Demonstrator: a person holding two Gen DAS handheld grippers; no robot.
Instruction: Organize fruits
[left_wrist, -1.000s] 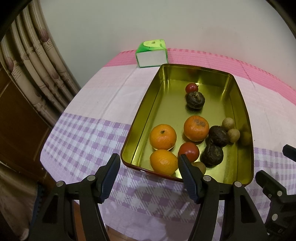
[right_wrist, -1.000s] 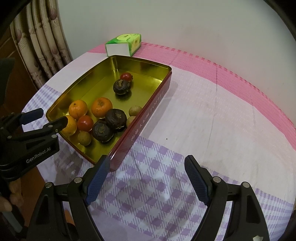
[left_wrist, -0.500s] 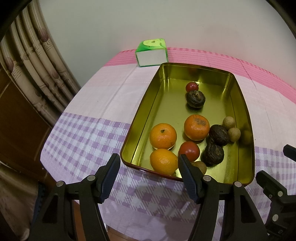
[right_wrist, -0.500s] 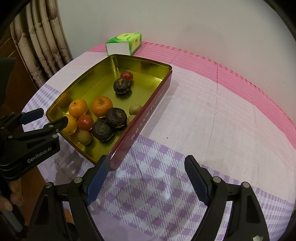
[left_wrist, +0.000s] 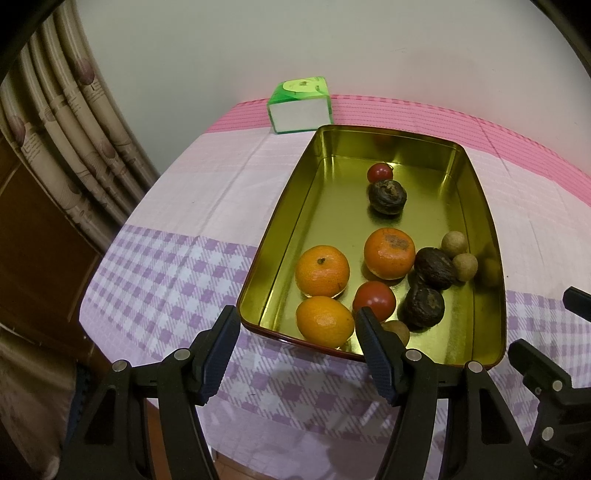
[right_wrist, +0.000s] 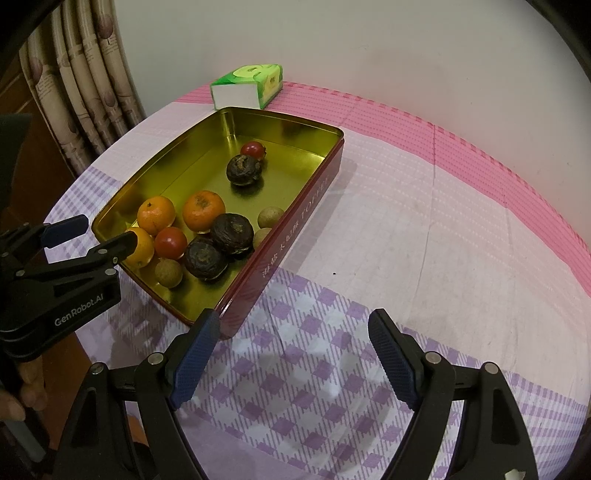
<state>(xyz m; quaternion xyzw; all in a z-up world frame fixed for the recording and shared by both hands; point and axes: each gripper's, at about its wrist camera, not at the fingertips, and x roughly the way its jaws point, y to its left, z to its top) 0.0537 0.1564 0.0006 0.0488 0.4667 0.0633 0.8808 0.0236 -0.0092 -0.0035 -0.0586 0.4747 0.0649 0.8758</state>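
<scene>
Left wrist | left tool (left_wrist: 295, 334) still spread | tin (left_wrist: 280, 236) unmoved

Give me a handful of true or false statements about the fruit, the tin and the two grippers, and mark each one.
1. The gold metal tin holds three orange tangerines. True.
2. The left gripper is shut on a red tomato. False: it is open and holds nothing.
3. The green and white tissue pack lies on the tablecloth beyond the tin's far end. True.
4. All the dark wrinkled fruits are bunched together. False: one dark wrinkled fruit sits apart, next to the small red tomato farther up the tin.
5. The right gripper is inside the tin. False: it is open over the purple checked cloth beside the tin.
</scene>
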